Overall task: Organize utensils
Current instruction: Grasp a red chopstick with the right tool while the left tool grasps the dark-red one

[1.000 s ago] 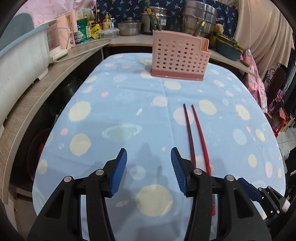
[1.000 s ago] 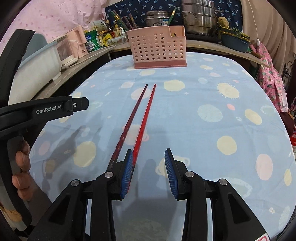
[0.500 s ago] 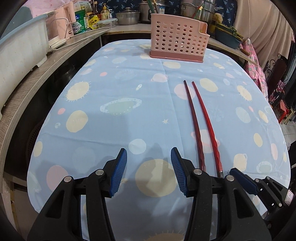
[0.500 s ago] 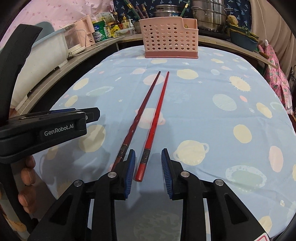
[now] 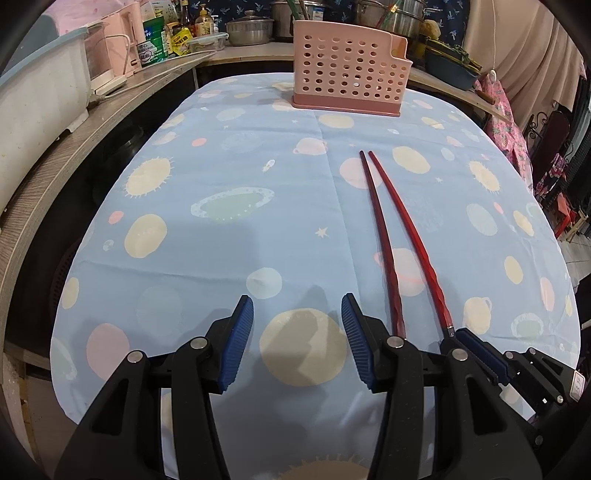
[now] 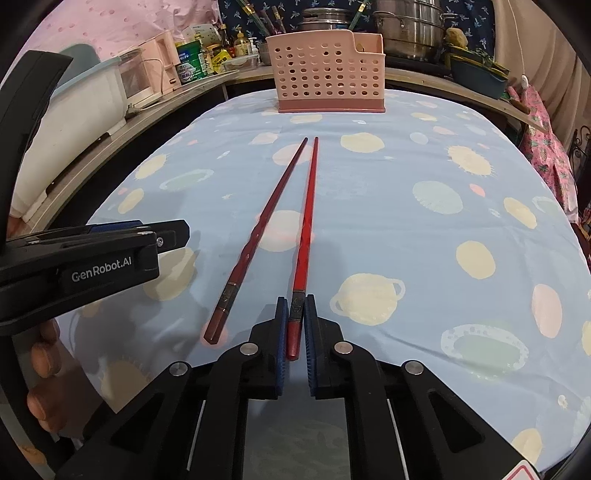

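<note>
Two red chopsticks lie side by side on the blue planet-print tablecloth (image 6: pixel 424 236), pointing at a pink perforated utensil basket (image 6: pixel 327 70) at the far end. My right gripper (image 6: pixel 295 299) is closing, and its blue pads press on the near end of the brighter right chopstick (image 6: pixel 308 218). The darker left chopstick (image 6: pixel 266 218) lies free beside it. My left gripper (image 5: pixel 297 306) stands open above the cloth with nothing between its fingers, left of the chopsticks (image 5: pixel 382 236). The basket (image 5: pixel 347 70) looks empty through its holes.
A curved wooden counter (image 5: pixel 44 173) runs along the left with a white tub (image 5: pixel 33 96), a pink appliance and bottles. Steel pots (image 6: pixel 410 29) stand behind the basket. The table edge falls away at the right, by pink cloth (image 6: pixel 546 144). A hand (image 6: pixel 44 373) holds the left gripper.
The right jaws have narrowed from well apart until they close on the brighter chopstick's near end. The left gripper keeps the same opening and has barely shifted.
</note>
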The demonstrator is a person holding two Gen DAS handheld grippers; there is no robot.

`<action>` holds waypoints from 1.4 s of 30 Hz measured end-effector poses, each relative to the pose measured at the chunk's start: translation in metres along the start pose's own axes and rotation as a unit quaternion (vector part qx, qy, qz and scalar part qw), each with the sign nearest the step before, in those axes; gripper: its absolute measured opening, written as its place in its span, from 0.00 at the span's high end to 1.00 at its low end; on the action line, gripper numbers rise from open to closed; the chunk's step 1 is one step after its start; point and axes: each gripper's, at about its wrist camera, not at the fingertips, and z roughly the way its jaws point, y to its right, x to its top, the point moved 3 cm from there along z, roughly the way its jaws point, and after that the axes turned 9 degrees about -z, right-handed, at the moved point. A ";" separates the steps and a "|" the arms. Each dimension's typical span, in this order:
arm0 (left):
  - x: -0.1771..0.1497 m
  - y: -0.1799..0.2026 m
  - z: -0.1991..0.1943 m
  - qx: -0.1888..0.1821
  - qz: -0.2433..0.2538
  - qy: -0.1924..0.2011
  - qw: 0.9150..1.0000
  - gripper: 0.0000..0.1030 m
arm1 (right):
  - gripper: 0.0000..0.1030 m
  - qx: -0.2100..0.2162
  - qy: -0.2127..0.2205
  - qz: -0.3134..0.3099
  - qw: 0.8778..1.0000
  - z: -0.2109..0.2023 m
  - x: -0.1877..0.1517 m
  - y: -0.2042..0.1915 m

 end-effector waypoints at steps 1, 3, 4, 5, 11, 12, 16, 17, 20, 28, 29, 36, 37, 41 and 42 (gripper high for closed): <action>-0.001 0.000 0.000 0.000 0.000 -0.001 1.000 0.51 | 0.93 -0.001 0.000 0.001 1.000 0.000 0.000 0.001; -0.002 0.001 0.000 -0.002 0.001 -0.003 1.000 0.50 | 0.93 -0.004 0.001 0.004 1.000 -0.001 -0.001 0.004; -0.003 0.002 0.000 -0.002 0.002 -0.004 1.000 0.50 | 0.93 -0.007 0.001 0.007 1.000 -0.002 -0.002 0.006; -0.004 0.003 0.000 -0.003 0.003 -0.005 1.000 0.50 | 0.93 -0.008 0.001 0.010 1.000 -0.003 -0.003 0.007; -0.008 0.009 0.000 -0.011 0.005 -0.012 1.000 0.41 | 0.93 -0.020 0.002 0.030 0.999 -0.008 -0.010 0.021; -0.010 0.011 -0.001 -0.014 0.007 -0.013 1.000 0.40 | 0.93 -0.022 0.002 0.034 0.999 -0.009 -0.011 0.024; -0.016 0.018 -0.001 -0.022 0.015 -0.022 0.999 0.36 | 0.93 -0.025 0.002 0.044 0.999 -0.011 -0.013 0.030; -0.017 0.019 0.000 -0.024 0.016 -0.025 0.999 0.36 | 0.93 -0.026 0.002 0.045 0.999 -0.012 -0.014 0.031; -0.020 0.023 0.001 -0.029 0.019 -0.031 0.999 0.36 | 0.93 -0.025 0.002 0.046 0.999 -0.011 -0.014 0.032; -0.026 0.028 0.004 -0.037 0.024 -0.041 0.998 0.36 | 0.93 -0.025 0.002 0.046 0.999 -0.012 -0.015 0.032; -0.026 0.029 0.004 -0.037 0.027 -0.039 0.998 0.36 | 0.93 -0.025 0.002 0.046 0.999 -0.012 -0.015 0.032; -0.030 0.032 0.008 -0.032 0.035 -0.043 0.998 0.37 | 0.93 -0.025 0.002 0.046 0.999 -0.012 -0.015 0.032; -0.030 0.032 0.008 -0.031 0.035 -0.043 0.998 0.38 | 0.93 -0.025 0.002 0.046 0.999 -0.012 -0.015 0.032; -0.030 0.031 0.007 -0.029 0.034 -0.040 0.998 0.43 | 0.93 -0.025 0.002 0.046 0.999 -0.012 -0.015 0.032; -0.030 0.030 0.007 -0.029 0.033 -0.040 0.998 0.47 | 0.93 -0.025 0.002 0.046 0.999 -0.012 -0.015 0.032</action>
